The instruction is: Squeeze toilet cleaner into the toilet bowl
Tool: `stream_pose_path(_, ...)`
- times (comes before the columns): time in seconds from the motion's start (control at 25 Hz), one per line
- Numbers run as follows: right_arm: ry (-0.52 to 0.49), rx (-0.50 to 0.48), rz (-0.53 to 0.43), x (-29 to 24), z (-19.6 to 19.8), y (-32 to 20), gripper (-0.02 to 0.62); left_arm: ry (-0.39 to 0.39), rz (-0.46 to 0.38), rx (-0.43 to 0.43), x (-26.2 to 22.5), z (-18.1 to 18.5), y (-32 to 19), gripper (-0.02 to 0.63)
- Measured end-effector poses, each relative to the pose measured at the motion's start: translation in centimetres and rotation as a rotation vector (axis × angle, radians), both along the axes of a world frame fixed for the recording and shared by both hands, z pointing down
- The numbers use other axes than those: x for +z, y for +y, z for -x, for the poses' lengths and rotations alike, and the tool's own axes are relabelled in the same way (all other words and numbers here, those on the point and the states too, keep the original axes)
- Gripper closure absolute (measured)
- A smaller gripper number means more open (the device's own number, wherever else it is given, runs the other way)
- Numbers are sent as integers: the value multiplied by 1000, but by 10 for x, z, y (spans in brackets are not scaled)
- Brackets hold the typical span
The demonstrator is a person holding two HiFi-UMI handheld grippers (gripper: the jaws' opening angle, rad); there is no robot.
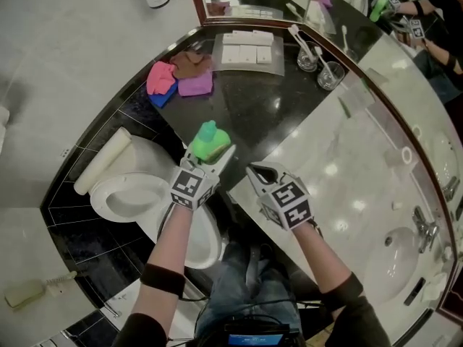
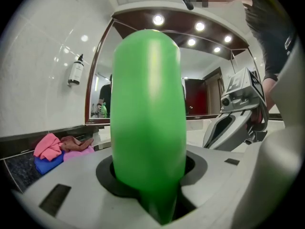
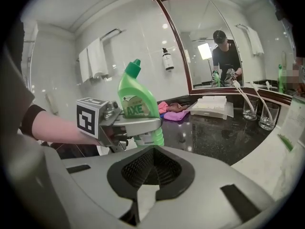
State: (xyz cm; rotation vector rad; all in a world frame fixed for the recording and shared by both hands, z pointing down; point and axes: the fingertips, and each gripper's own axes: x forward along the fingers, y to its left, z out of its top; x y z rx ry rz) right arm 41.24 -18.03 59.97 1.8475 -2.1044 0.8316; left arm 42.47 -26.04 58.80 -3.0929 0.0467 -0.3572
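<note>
LEFT GRIPPER (image 1: 219, 156): clamped on green toilet cleaner bottle (image 1: 208, 142), held upright | RIGHT GRIPPER (image 1: 255, 170): jaws closed together, nothing held, just right of bottle | SURFACE: black stone counter (image 1: 268, 114) beyond; toilet (image 1: 126, 197) located near left | ROOM: cloths (image 1: 177, 78) and glasses (image 1: 318, 63) placed far; basin (image 1: 391, 266) right

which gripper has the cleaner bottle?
The left gripper, with its jaws closed on the green cleaner bottle. The right gripper beside it is shut with nothing between its jaws.
</note>
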Motion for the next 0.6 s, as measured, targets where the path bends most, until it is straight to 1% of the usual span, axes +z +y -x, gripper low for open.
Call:
stream_pose_path(0.16,-16,23,3,7,-7,-4,595,2,1,23,12,-13,-3,420)
stream_pose_path(0.28,-23,31,7,11,-10,-3,595,5,9,23,20,-17,-4,420)
stream_pose_path(0.48,-28,38,12,15,-11,2,595,-36,-6,59,39,-13,11,419)
stream_pose_path(0.6,-28,33,12,14,-8,3,595,-28,3,53,47,-5,13,414)
